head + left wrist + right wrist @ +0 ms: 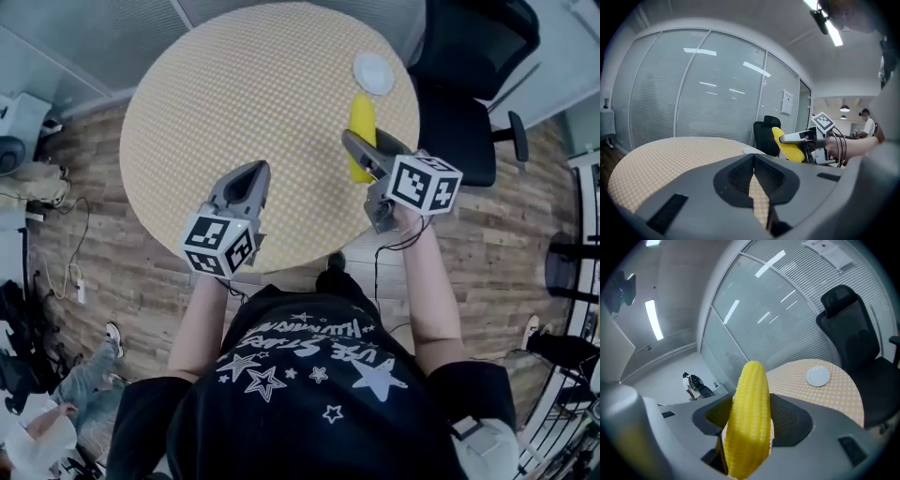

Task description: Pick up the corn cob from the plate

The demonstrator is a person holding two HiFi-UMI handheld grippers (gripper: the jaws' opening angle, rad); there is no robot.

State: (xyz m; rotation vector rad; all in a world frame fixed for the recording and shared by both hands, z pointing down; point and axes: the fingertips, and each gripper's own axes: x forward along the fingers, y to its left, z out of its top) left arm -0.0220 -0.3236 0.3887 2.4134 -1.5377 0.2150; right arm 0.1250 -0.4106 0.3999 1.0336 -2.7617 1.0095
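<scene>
And there it is: the right gripper is clenched on the corn cob, jaws pressing its two sides in the right gripper view, the yellow cob standing up between them with its rounded tip on top. It is off the plate, which sits apart from it at about 1 o'clock on the round checkered table; the cob hangs over the table's 3 o'clock side. Over at the 6 o'clock edge, the left gripper hovers with its jaws closed together on nothing. A black office chair stands just beyond the plate.
</scene>
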